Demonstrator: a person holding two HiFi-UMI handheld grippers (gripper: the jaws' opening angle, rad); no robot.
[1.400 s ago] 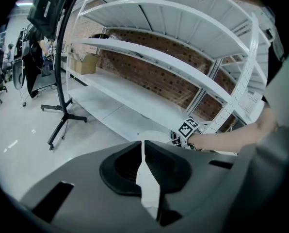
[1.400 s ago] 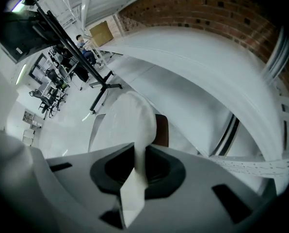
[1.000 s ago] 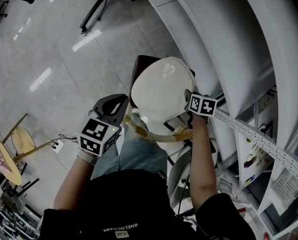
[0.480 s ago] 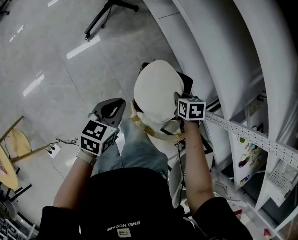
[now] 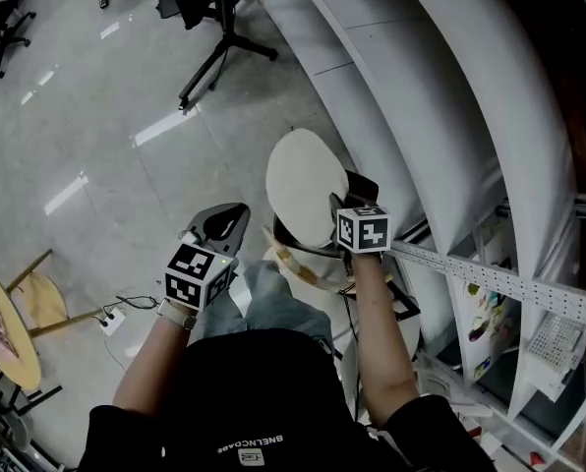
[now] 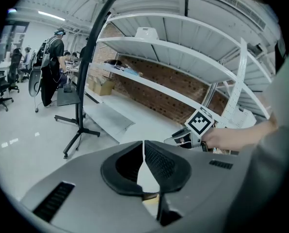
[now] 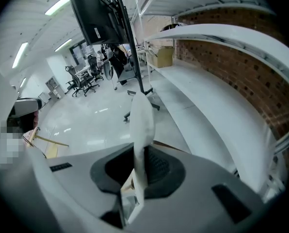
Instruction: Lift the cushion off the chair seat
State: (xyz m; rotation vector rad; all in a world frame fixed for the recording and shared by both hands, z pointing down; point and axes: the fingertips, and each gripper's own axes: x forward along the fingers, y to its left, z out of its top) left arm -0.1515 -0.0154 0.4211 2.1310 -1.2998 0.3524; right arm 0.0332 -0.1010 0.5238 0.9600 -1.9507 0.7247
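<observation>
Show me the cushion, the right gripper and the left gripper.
cushion (image 5: 301, 180): head view, middle of its pale face.
right gripper (image 7: 140, 155): right gripper view, between jaw tips clamping the cushion's edge.
left gripper (image 6: 143, 147): left gripper view, between its closed jaw tips.

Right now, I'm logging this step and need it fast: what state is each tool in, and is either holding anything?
Left tool: shut, nothing between its jaws.
Right tool: shut on the cushion.
</observation>
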